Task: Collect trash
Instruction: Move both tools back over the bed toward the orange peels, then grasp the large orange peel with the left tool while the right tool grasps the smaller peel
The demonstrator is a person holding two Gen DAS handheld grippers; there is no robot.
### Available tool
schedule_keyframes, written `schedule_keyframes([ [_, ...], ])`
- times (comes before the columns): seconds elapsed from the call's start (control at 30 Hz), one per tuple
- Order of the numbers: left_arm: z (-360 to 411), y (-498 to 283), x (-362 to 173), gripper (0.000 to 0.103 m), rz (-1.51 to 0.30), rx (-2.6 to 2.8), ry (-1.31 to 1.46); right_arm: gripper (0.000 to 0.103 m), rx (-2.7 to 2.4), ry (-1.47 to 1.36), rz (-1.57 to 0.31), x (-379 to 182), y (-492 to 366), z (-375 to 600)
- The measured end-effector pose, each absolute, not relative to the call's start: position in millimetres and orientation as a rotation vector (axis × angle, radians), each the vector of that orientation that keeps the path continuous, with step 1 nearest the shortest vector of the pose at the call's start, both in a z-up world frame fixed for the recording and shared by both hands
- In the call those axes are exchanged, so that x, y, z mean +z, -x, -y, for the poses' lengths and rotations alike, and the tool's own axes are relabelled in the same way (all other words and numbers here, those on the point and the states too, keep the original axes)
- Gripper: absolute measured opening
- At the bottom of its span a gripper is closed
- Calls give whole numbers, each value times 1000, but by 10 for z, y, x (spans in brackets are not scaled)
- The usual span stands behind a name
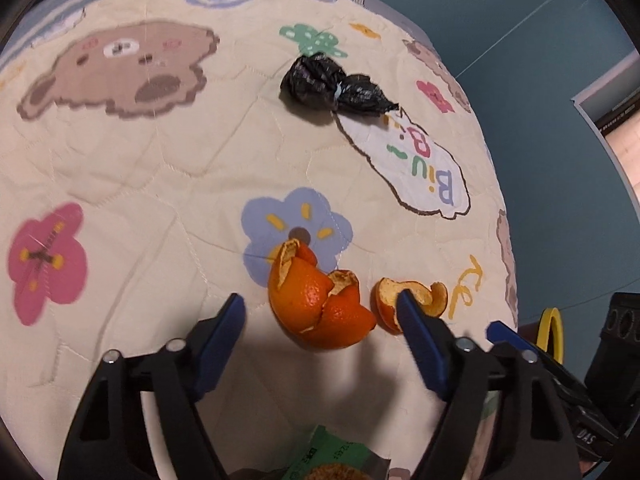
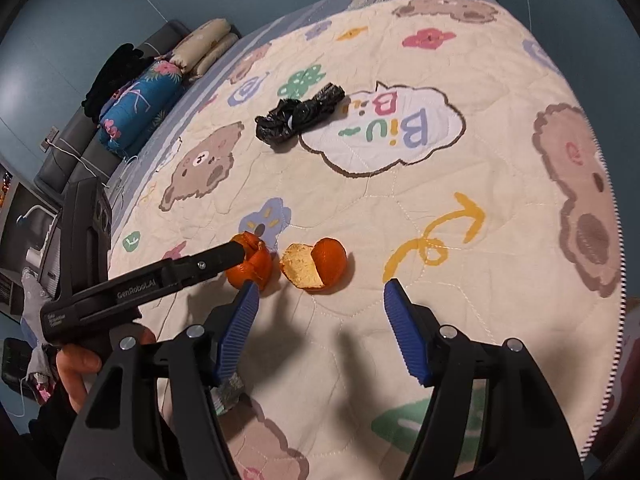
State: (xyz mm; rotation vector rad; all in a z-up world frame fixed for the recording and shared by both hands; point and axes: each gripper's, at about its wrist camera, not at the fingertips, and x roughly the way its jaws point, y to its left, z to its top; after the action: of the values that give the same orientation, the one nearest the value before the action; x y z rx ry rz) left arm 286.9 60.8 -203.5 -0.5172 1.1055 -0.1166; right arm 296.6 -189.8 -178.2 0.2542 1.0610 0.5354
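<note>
Left wrist view: the left gripper (image 1: pixel 320 312) is seen pitched steeply down over the quilt (image 1: pixel 120 168), its blue jaws spread apart and pressing on nothing. The larger orange peel (image 1: pixel 316 300) lies between them, while the smaller peel (image 1: pixel 408 300) sits just beside it, partly hidden behind the right-hand finger. A knotted black bag (image 1: pixel 332 86) lies farther off on the quilt, near the white speech-bubble print, and a green wrapper (image 1: pixel 332 456) is glimpsed at the bottom edge, below the jaws.

Several slips can be foreseen. The curled larger peel may be pushed aside or crushed if only one pad meets it, since it lies closer to the right-hand finger. The soft quilt may be pinched along with the peel. The smaller peel may be knocked away by that finger as it closes.

Right wrist view: the right gripper (image 2: pixel 320 304) is likewise tilted downward with jaws parted and nothing grasped; the smaller peel (image 2: pixel 316 264) lies just ahead of them. The left gripper's black finger (image 2: pixel 216 260) is seen reaching across to the larger peel (image 2: pixel 250 266), so a collision between the two tools is judged possible. A hand (image 2: pixel 76 364) is seen at the lower left.
</note>
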Motion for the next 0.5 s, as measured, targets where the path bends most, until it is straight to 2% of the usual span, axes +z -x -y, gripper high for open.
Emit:
schedule_keyframes([
  [0.2,-682,-2937,-2272,48,-1146,-137,627,58,522,-229,-1096,-1920,-3091,1796],
  [0.3,-739,-2954,-2317,43,-1144,-139,673,55,530,-212,-1110,-1971,-3140,1705],
  [0.5,-761,-2960,-2337,38,-1139,-148,687,40,530,-176,-1134,-2080,-3257,1534],
])
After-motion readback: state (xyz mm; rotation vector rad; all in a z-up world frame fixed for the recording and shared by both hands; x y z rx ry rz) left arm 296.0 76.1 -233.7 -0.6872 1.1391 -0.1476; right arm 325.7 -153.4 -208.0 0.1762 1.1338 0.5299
